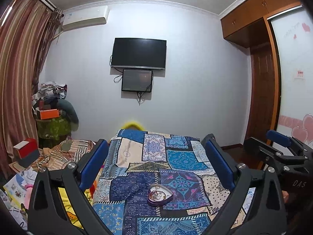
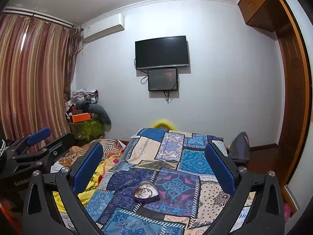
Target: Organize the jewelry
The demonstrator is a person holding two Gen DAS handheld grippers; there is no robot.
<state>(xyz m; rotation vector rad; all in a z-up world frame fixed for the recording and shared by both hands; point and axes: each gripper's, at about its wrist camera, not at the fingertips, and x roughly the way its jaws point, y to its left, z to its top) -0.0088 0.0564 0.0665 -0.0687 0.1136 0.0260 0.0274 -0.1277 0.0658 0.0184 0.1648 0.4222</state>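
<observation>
A heart-shaped purple box point(image 1: 160, 194) with a white inside lies open on the patchwork bedspread point(image 1: 156, 156). It holds a tangle of small jewelry pieces point(image 1: 157, 193). It also shows in the right wrist view point(image 2: 146, 192). My left gripper point(image 1: 156, 156) is open and empty, held above the bed with the box below and between its blue-padded fingers. My right gripper point(image 2: 154, 160) is open and empty too, above the box. Each gripper shows at the edge of the other's view, the right one point(image 1: 281, 146) and the left one point(image 2: 33, 143).
A pile of clothes and boxes point(image 1: 50, 109) stands in the left corner by the curtain point(image 1: 17, 78). Striped bedding and clutter point(image 1: 58, 152) lie left of the bedspread. A TV point(image 1: 138, 53) hangs on the far wall. A wardrobe point(image 1: 262, 58) is at the right.
</observation>
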